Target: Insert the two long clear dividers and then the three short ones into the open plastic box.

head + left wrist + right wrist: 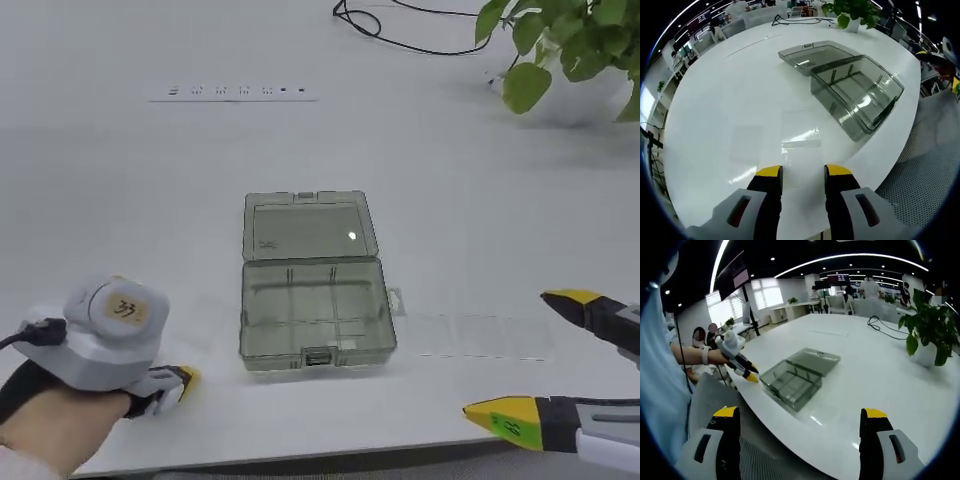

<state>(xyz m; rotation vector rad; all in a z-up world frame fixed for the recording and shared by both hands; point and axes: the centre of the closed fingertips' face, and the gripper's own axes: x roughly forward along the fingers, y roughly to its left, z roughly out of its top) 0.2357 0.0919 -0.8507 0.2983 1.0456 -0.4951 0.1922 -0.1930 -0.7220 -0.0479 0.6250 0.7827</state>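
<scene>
The smoky clear plastic box point(315, 315) lies open mid-table, its lid point(310, 225) folded flat behind it. Faint lines cross its inside; I cannot tell ribs from dividers. Long clear dividers point(480, 335) lie flat just right of the box. Two small clear pieces point(800, 132) lie on the table ahead of my left gripper point(803, 172), which is open with a narrow gap and nothing in it. In the head view the left gripper point(185, 378) is at the lower left of the box. My right gripper point(515, 355) is open wide near the long dividers and holds nothing. The right gripper view shows the box point(792, 380) beyond my right gripper point(800, 413).
A white power strip point(232, 92) lies at the back left, a black cable point(400, 30) at the back. A potted plant point(570, 45) stands at the back right. The table's front edge point(330, 445) runs close below both grippers. People sit far off in the room.
</scene>
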